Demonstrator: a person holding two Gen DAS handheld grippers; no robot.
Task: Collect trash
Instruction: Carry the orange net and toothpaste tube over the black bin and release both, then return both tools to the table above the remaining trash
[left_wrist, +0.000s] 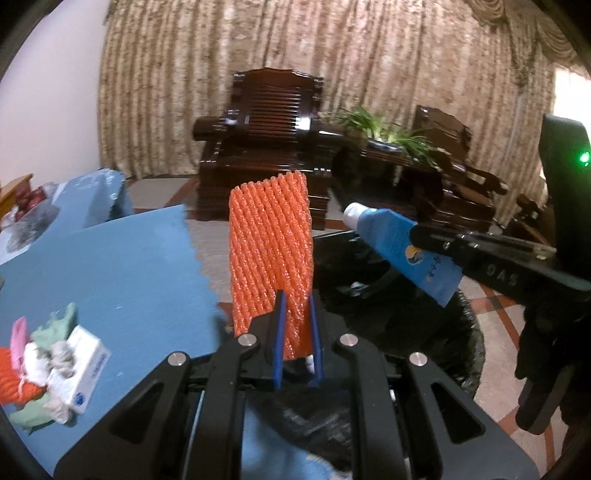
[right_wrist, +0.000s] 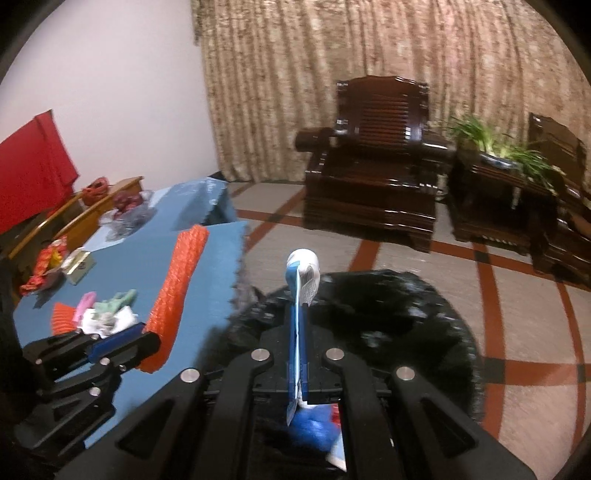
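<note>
My left gripper (left_wrist: 296, 299) is shut on an orange foam net sleeve (left_wrist: 271, 251), which stands upright over the near rim of a black-lined trash bin (left_wrist: 424, 332). In the right wrist view the same sleeve (right_wrist: 177, 288) leans over the blue table's edge, held by the left gripper (right_wrist: 146, 336). My right gripper (right_wrist: 301, 306) is shut on a flattened blue and white tube (right_wrist: 304, 277), seen edge-on above the bin (right_wrist: 388, 325). The left wrist view shows that tube (left_wrist: 402, 251) held out over the bin's far side by the right gripper (left_wrist: 417, 236).
A blue-covered table (left_wrist: 110, 277) carries a pile of crumpled tissues, a white box and orange netting (left_wrist: 55, 365). More clutter lies at its far end (right_wrist: 66, 266). Dark wooden armchairs (right_wrist: 373, 155) and a plant stand (right_wrist: 506, 166) line the curtain wall across tiled floor.
</note>
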